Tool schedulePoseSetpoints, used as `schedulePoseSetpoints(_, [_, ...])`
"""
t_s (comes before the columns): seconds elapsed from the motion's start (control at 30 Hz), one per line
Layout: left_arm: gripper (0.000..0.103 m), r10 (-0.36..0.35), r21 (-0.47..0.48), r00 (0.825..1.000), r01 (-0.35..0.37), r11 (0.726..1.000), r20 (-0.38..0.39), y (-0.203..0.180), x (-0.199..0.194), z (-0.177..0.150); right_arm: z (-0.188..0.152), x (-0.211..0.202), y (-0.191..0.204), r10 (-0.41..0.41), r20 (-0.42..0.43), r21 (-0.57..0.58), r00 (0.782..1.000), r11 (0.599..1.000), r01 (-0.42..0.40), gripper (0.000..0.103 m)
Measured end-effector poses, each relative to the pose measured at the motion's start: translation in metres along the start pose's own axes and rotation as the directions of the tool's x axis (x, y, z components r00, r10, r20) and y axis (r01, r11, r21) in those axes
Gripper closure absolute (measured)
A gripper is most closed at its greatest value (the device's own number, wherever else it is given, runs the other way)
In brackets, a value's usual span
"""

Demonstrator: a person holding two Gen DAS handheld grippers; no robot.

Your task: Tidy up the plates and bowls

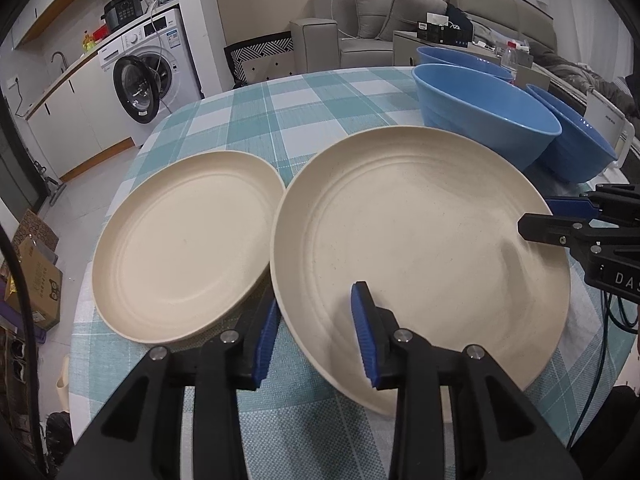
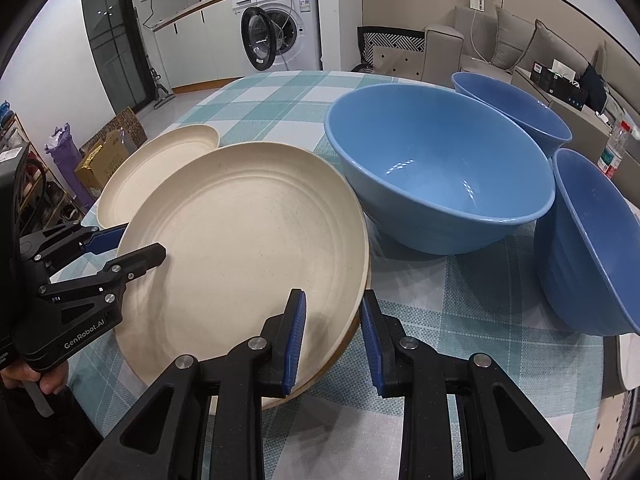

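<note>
I kept both grippers on near plate (image 1: 420, 240): right gripper (image 2: 332, 340) clamped rim to steady it; left gripper (image 1: 316, 336) straddled opposite rim, fingers slightly apart.

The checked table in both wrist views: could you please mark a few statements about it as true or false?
1. Three blue round bowls stand on the teal-checked tablecloth. True.
2. The bowls are nested inside one another. False: they stand side by side.
3. The left gripper and the right gripper both straddle the rim of the nearer cream round plate. True.
4. The white washing machine has its door shut. False: the door hangs open.
</note>
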State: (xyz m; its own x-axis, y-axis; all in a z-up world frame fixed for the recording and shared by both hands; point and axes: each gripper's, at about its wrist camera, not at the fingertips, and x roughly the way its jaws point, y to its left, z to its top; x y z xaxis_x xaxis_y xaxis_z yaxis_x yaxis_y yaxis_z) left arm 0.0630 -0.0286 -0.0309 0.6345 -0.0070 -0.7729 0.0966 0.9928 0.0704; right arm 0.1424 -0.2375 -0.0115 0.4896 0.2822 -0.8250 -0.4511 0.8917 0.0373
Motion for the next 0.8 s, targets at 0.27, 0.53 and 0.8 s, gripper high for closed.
schedulePoseSetpoints(0.27, [0.068, 0.003, 0.008, 1.0, -0.003, 1.0, -0.006, 0.0011, 0.0026, -0.0008, -0.0001, 0.0023, 0.0024, -0.011, -0.002, -0.012, 1.0, 1.0, 0.011, 0.075])
schedulePoseSetpoints(0.53, [0.062, -0.001, 0.014, 1.0, 0.001, 1.0, -0.012, -0.0008, 0.0043, -0.0012, -0.0026, 0.0005, 0.0037, -0.02, 0.001, -0.025, 1.0, 0.999, 0.02, 0.074])
schedulePoseSetpoints(0.8, [0.056, -0.003, 0.033, 1.0, 0.004, 0.999, -0.02, -0.0051, 0.005, -0.002, -0.0035, 0.0004, 0.0016, 0.0, 0.0, -0.022, 1.0, 1.0, 0.0, 0.068])
